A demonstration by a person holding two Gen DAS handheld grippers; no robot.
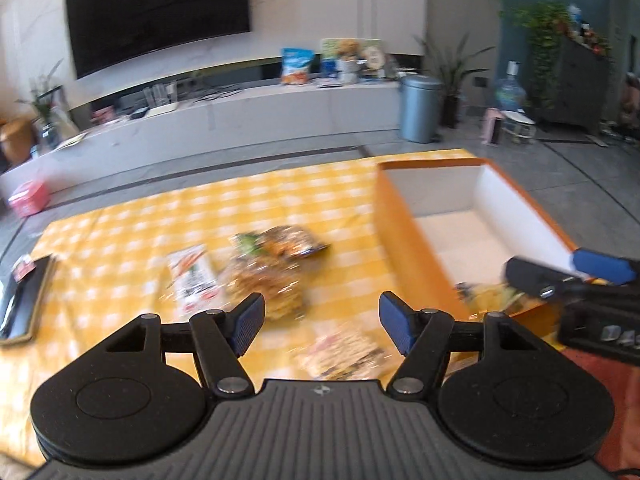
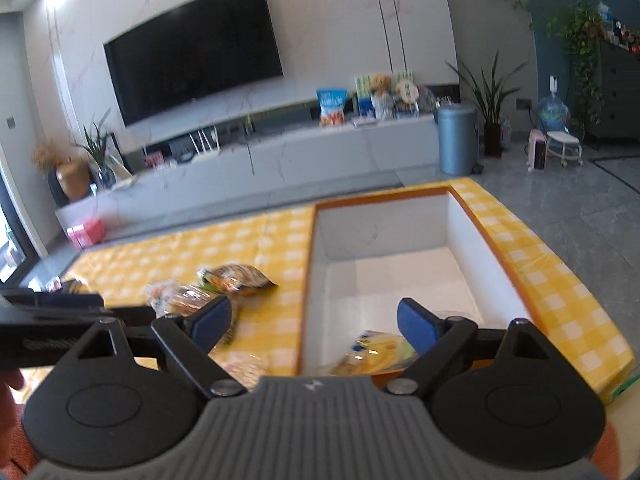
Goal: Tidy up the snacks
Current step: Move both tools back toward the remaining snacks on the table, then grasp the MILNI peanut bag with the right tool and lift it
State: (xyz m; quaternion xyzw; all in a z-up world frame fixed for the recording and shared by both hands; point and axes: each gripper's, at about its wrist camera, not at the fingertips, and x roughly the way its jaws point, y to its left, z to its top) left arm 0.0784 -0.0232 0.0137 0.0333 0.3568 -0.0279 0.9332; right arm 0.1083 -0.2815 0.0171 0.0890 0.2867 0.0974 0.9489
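Both grippers hang empty over a table spread with a yellow checked cloth (image 1: 120, 240). The left gripper (image 1: 321, 322) has its jaws apart with nothing between them, above the loose packets; the right gripper (image 2: 314, 326) has its jaws wide apart too, poised at the near rim of the orange box (image 2: 310, 280), nothing gripped.

One yellow snack packet (image 2: 374, 354) already lies on the white floor of that box, at the near end. The rest sit on the cloth to the box's left: a clear bag of brown biscuits or cakes (image 1: 266, 284), a dark-edged packet with orange and green print (image 1: 280, 240) touching its far side, a white packet with a carrot picture (image 1: 192, 280) just beside it, and another clear wrapper (image 1: 344, 352) nearest the left gripper.

These look like light, crinkly film packs, soft and slippery, with crumbly contents that would crush under a hard squeeze. I would take each by a sealed end or a flat edge, pinching gently, rather than across the middle.

As for writing, the blur hides it all; no brand or label on any packet can be read. A dark phone-like slab (image 1: 22, 300) lies at the cloth's left edge.
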